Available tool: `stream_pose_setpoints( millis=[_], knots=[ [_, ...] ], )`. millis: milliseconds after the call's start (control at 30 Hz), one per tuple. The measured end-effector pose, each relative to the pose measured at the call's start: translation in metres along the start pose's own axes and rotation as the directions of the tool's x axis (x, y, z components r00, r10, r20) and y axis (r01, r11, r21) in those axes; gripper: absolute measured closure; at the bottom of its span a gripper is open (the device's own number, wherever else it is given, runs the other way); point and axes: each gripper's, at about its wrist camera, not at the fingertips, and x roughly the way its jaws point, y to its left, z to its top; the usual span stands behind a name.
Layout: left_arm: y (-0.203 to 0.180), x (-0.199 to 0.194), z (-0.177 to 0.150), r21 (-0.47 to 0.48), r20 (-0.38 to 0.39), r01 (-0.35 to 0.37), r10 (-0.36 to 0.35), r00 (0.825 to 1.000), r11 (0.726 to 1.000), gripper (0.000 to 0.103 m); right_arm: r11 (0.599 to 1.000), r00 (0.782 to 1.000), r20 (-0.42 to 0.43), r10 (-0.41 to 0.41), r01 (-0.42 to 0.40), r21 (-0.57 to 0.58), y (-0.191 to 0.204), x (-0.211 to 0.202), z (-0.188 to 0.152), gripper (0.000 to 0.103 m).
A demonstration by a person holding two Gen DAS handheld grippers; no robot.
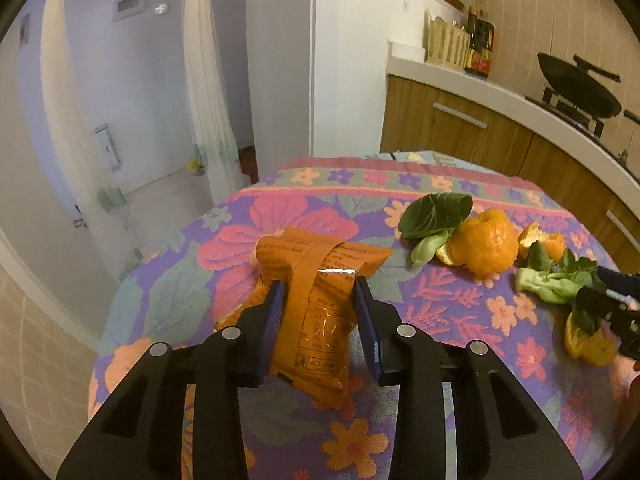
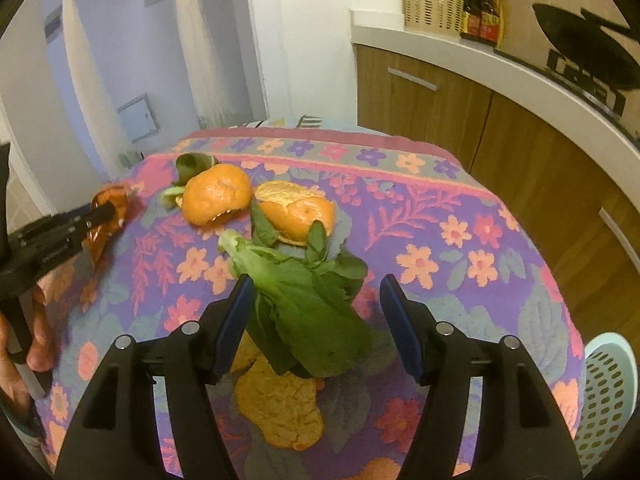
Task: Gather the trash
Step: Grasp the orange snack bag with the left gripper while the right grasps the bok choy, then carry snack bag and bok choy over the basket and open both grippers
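While the left wrist view looks down its own fingers, the left gripper (image 1: 320, 304) has both blue pads against the sides of an orange snack wrapper (image 1: 316, 280), clamped on it; the wrapper's lower end sits on the floral cloth (image 1: 460, 312) covering the counter. Right of those fingers: a dark leaf (image 1: 436, 210), an orange peel dome (image 1: 486, 242), another peel piece (image 1: 540, 240) and a pale-stemmed green scrap (image 1: 548, 284). Far right, the right gripper (image 1: 616, 304) shows only partly, at the leaf scrap, with a third peel (image 1: 588, 344) below it. Behind the counter: wood cabinets (image 1: 460, 128), a wok (image 1: 576, 84), bottles (image 1: 482, 46).

Right wrist view: right gripper (image 2: 316, 316) fingers stand apart, straddling a leafy green stalk (image 2: 308, 304). Left pad is at the leaf edge, right pad is clear of it, so no clamp. Flattened peel (image 2: 280, 408) lies under and behind the leaf, between the finger bases. Ahead of the fingers: two peel domes (image 2: 218, 194) (image 2: 298, 210), touching the stalk's far end. Far left, the left gripper (image 2: 96, 216) on the orange wrapper (image 2: 106, 220), with a hand (image 2: 24, 344) on its grip. Right of the fingers, past the counter edge, a pale perforated basket (image 2: 608, 396).
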Motion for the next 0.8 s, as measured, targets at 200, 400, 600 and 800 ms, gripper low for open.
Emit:
stream_pose_setpoints(
  millis=[200, 400, 600, 800],
  knots=[
    [-0.001, -0.01, -0.001, 0.006, 0.043, 0.028, -0.029, 0.999, 1.0, 0.07, 1.0, 1.0, -0.03, -0.005, 0.005, 0.0, 0.0, 0.005, 0.0, 0.051],
    [-0.003, -0.018, -0.001, 0.013, 0.075, 0.031, -0.032, 0.997, 0.999, 0.07, 0.999, 1.0, -0.017, -0.006, 0.005, -0.049, 0.01, -0.001, -0.004, 0.089],
    [-0.014, -0.051, -0.003, 0.044, 0.127, 0.071, -0.076, 0.989, 0.997, 0.07, 0.995, 0.987, 0.136, 0.085, -0.078, -0.056, 0.012, -0.043, -0.011, 0.102],
    [-0.034, -0.082, 0.0, 0.059, 0.166, 0.136, -0.144, 0.975, 0.989, 0.07, 0.994, 0.968, 0.228, 0.106, -0.103, -0.022, -0.002, -0.083, -0.014, 0.102]
  ],
)
